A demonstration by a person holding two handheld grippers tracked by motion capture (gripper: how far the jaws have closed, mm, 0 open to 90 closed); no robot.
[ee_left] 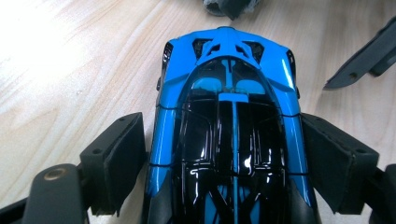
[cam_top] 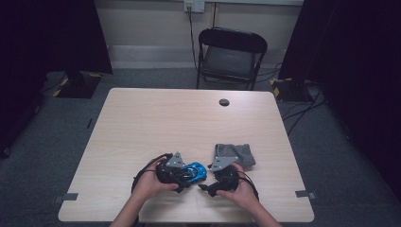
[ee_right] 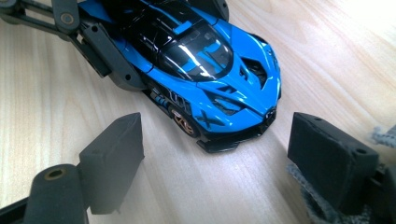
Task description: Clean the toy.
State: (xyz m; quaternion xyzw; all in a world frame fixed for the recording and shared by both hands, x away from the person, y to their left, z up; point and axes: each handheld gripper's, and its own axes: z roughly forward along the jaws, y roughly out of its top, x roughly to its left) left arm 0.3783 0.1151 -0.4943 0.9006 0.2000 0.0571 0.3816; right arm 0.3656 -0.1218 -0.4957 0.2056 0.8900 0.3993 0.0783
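Observation:
A blue and black toy sports car (cam_top: pixel 195 171) rests on the light wooden table (cam_top: pixel 189 123) near its front edge. My left gripper (cam_top: pixel 182 176) grips the car's rear half from the left. In the left gripper view both pads (ee_left: pixel 123 156) sit against the car (ee_left: pixel 231 93) at its flanks. My right gripper (cam_top: pixel 204 186) is just right of the car and is open. In the right gripper view nothing lies between its pads (ee_right: pixel 114 158), and the car's nose (ee_right: pixel 243 116) points toward them. One left finger (ee_right: pixel 109 63) presses on the car's side.
A crumpled grey cloth (cam_top: pixel 235 153) lies behind the right gripper, and its edge (ee_right: pixel 322 205) shows under the right jaw. A cable hole (cam_top: pixel 224 102) is at the table's far side. A black folding chair (cam_top: pixel 230 54) stands beyond the table.

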